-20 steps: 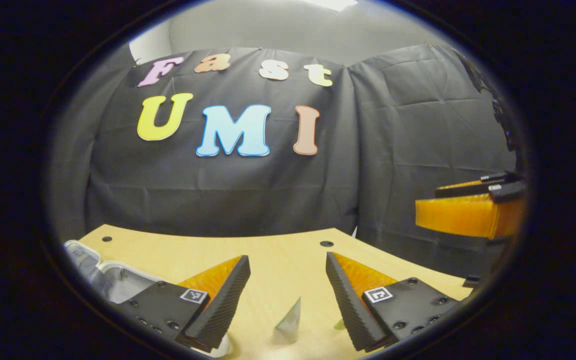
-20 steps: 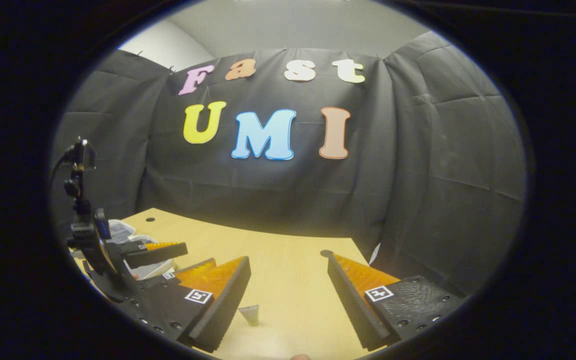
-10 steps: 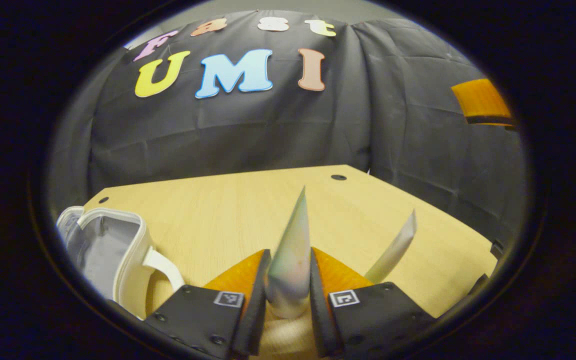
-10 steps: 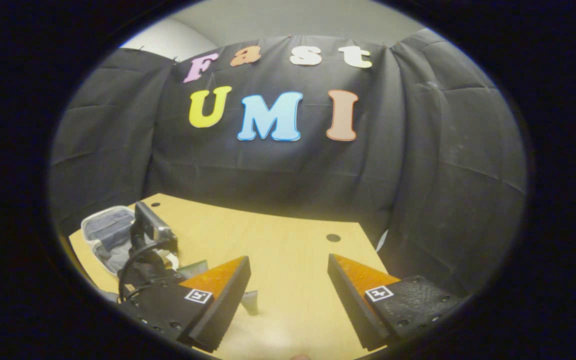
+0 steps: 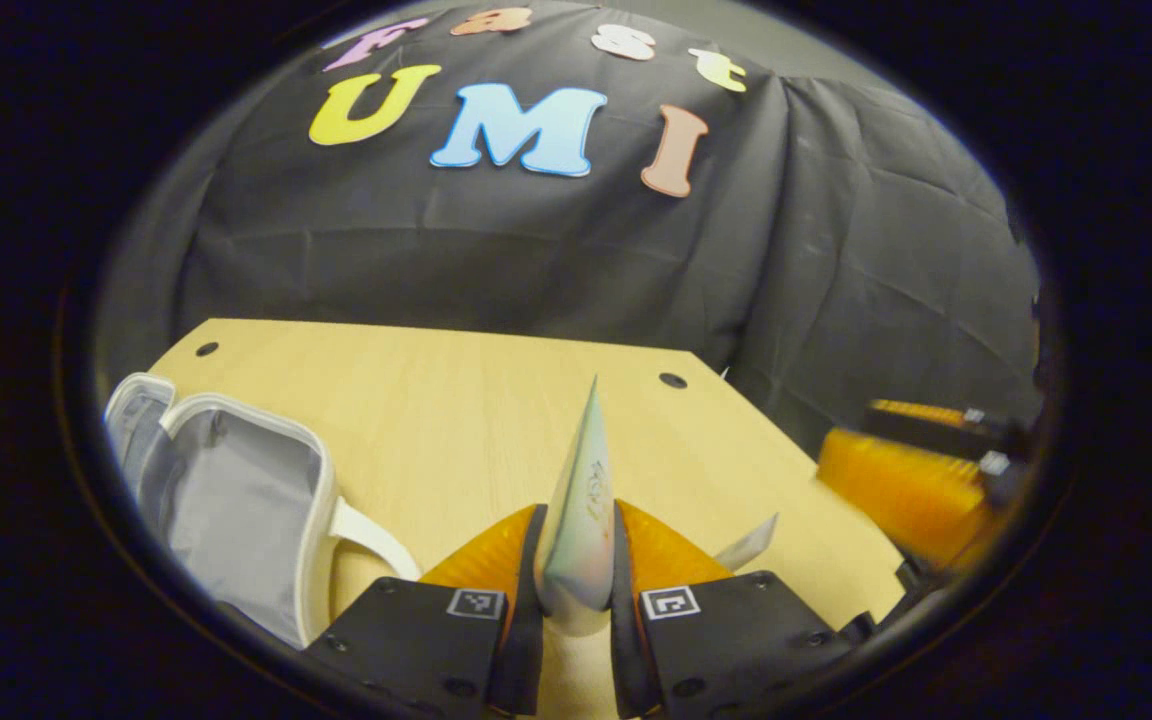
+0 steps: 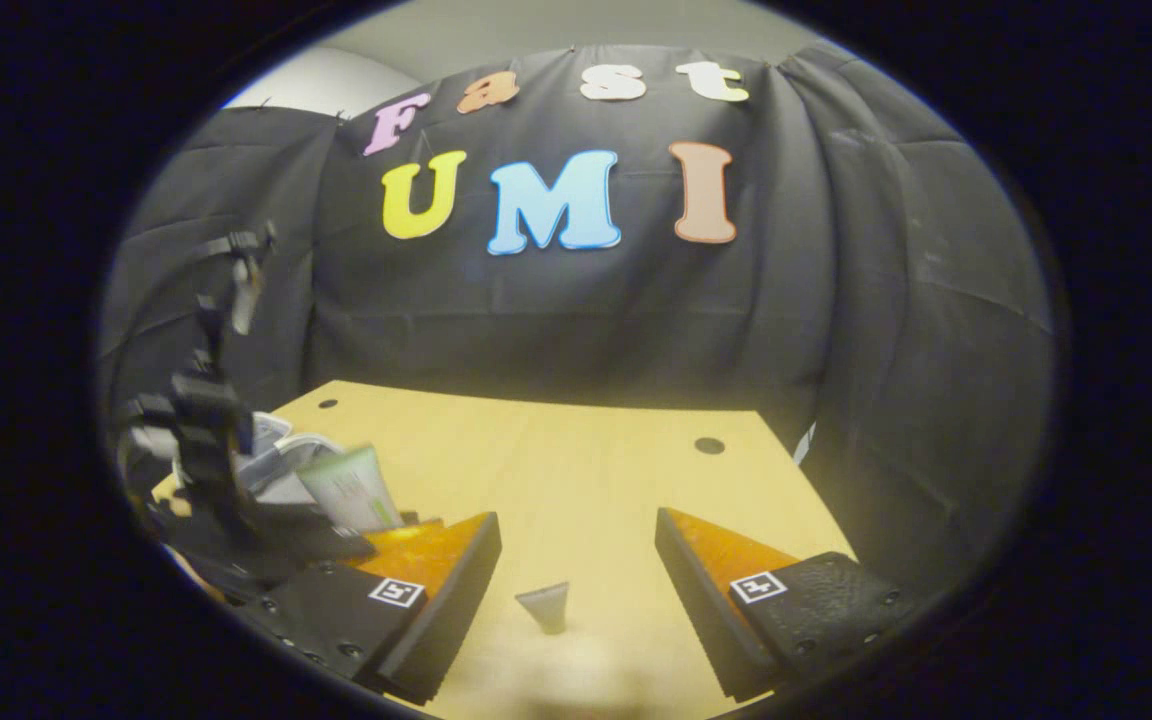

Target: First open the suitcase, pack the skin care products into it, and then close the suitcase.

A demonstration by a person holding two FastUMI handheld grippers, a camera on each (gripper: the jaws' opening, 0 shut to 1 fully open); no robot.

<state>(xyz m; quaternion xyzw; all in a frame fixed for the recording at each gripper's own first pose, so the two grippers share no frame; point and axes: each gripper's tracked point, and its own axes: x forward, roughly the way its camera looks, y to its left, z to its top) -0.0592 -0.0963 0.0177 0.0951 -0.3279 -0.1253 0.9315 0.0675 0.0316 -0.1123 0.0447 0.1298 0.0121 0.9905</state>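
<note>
**Tube in hand, case open at your left**

Pale wooden tabletop (image 5: 456, 400). On it, at your left, the white soft-sided suitcase with grey lining (image 5: 226, 500) lies open.

Your left gripper (image 5: 576, 600) is closed tight on a pale flat-ended skin care tube (image 5: 581, 520), both fingers pressing its sides, crimped end pointing away. Your right gripper (image 6: 576, 600) is spread wide and holds nothing. A second small grey-white tube (image 6: 546, 606) stands on the tabletop between its fingers, untouched.

Risks, as I judge them:
- The tube is soft and is held low on its body, so it may swivel or slide out on the swing to the case.
- It may catch the case's raised rim and drop outside.
- Your right gripper may tip the standing tube if it closes off-centre.
</note>
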